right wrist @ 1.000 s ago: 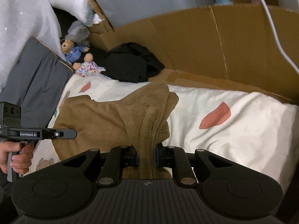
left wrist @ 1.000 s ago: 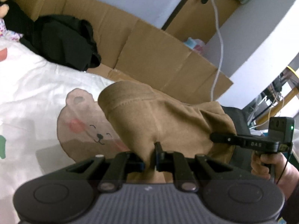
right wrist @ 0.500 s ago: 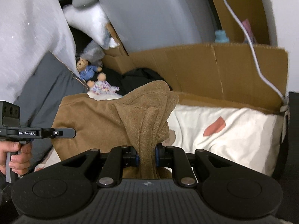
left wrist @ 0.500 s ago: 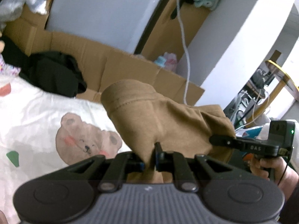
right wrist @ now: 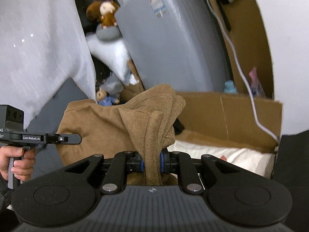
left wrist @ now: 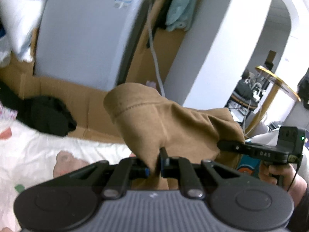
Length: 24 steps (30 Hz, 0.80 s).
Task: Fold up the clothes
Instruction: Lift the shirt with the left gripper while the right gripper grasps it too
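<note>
Versus a second ago: you've lifted both grippers well up. In the left wrist view the bear print on the white bedsheet (left wrist: 38, 154) sat right under the brown garment (left wrist: 170, 127); now it's low in the frame and partly behind the gripper body, and the grey appliance (left wrist: 87, 34) and white wall fill the top. In the right wrist view the sheet (right wrist: 227, 154) shrinks to a strip behind the cardboard box wall (right wrist: 231, 116), and the plush toy (right wrist: 105, 13) on top has come into view. Grip on the cloth looks unchanged at both ends.

The garment now hangs clear above the bedsheet, strung between your two grippers. Long axis runs roughly level from one gripper to the other, across the front of the cardboard wall. At the left end a stitched hem stands up above the jaws; at the right end the cloth is bunched into thick folds that rise above the jaws and droop back down.

Left gripper (left wrist: 154, 169): jaws nearly pressed together, pinching a thin edge of the garment. Your right hand (left wrist: 278, 176) shows at the right with its tool tip against the cloth.

Right gripper (right wrist: 151, 163): jaws narrow, pinching the thicker bunched fold between the blue pads. Your left hand (right wrist: 18, 162) shows at the left with its tool at the far end of the garment.

Black clothing (left wrist: 46, 116) lies on the sheet against the cardboard, apart from the garment.
</note>
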Motion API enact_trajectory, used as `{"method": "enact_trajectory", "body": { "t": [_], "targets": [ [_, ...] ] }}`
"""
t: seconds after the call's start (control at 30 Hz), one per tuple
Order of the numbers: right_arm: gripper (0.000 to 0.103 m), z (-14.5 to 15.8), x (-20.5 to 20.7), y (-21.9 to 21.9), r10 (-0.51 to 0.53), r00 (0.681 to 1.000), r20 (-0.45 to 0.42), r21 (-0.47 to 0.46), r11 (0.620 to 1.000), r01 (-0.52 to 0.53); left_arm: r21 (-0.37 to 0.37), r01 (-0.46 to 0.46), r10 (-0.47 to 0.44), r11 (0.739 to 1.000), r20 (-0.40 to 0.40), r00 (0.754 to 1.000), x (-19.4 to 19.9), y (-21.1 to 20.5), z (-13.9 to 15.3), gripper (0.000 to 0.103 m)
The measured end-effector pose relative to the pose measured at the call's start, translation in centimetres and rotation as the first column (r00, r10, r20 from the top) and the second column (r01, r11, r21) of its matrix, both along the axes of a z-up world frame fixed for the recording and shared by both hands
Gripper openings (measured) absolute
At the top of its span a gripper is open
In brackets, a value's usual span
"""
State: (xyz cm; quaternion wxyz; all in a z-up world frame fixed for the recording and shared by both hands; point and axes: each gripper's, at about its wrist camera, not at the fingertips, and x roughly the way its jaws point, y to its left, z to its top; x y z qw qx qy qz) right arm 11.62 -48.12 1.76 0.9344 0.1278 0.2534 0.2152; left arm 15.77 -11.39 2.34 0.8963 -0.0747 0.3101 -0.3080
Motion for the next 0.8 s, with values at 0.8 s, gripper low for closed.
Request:
{"method": "enact_trajectory", "body": {
  "t": [0.8],
  "targets": [
    [0.016, 14.9, -12.0, -9.7, -0.163, 0.96, 0.228, -0.146, 0.969, 0.199, -0.103, 0.283, -0.268, 0.954, 0.133, 0.954, -2.2, -13.4, 8.7, 0.01]
  ]
}}
